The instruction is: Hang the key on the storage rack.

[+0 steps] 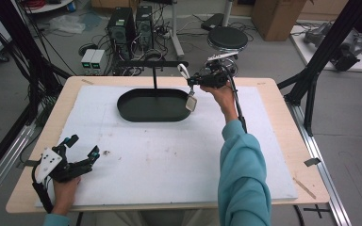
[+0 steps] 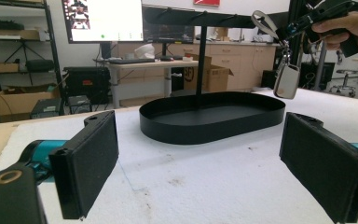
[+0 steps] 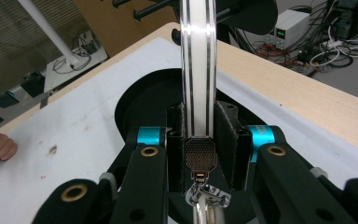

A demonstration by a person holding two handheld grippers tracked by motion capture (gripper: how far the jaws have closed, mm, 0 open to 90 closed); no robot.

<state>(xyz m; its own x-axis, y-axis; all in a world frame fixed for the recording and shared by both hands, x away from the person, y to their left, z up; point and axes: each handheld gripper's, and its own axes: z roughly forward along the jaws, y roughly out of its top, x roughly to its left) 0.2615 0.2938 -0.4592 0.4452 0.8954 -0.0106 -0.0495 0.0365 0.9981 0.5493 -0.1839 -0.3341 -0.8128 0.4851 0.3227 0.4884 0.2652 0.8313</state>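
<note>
Right gripper [image 1: 199,81]: jaws pinch a striped strap [image 3: 197,70] whose lower end, past a metal clasp [image 3: 200,156], is cut off by the frame edge. In the high view a pale tag [image 1: 191,102], possibly a key fob, hangs from it over the right end of the black oval tray [image 1: 153,105]. Tray interior appears bare apart from its upright post [image 2: 199,65]. Left gripper [image 1: 83,149]: jaws spread wide, near the tabletop [image 1: 283,136] front-left corner, holding nothing.

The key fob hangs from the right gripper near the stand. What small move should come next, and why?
Probably carry the strap loop a little further toward the stand's crossbar. The right gripper is shut on the strap, and the key fob dangles above the tray's rim, unhooked.
</note>
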